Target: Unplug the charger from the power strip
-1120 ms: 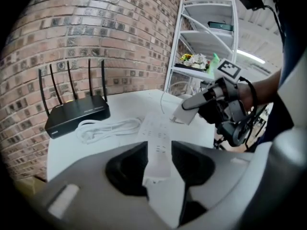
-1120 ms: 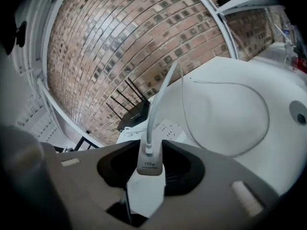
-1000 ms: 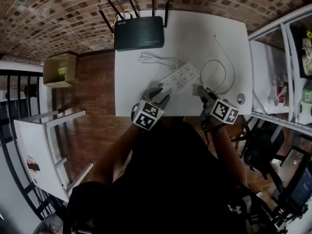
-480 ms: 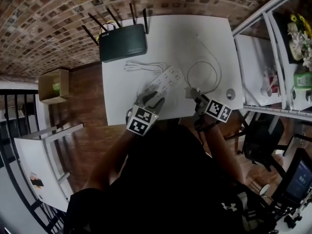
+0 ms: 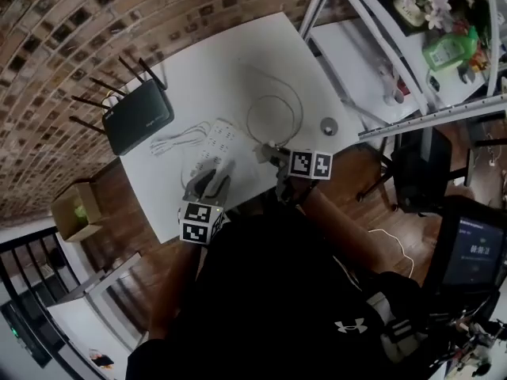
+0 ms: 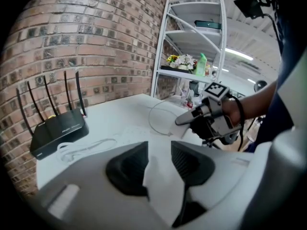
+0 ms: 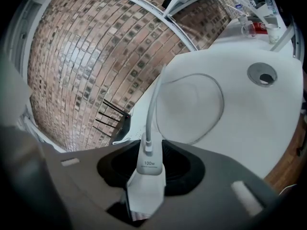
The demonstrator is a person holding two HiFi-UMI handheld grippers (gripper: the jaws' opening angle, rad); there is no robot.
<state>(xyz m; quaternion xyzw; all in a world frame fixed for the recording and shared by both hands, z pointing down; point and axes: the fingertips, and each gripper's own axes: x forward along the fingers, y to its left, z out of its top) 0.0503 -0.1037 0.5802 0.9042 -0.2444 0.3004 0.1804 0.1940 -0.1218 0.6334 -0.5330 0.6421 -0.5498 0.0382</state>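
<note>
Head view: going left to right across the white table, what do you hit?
router → bundled cord → power strip → charger → round grommet

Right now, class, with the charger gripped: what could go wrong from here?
The charger, clamped in the right hand-held gripper, trails a looped cable across the table; pulling on may snag it. The left hand-held gripper holds the power strip by one end; it could tilt or slip.
</note>
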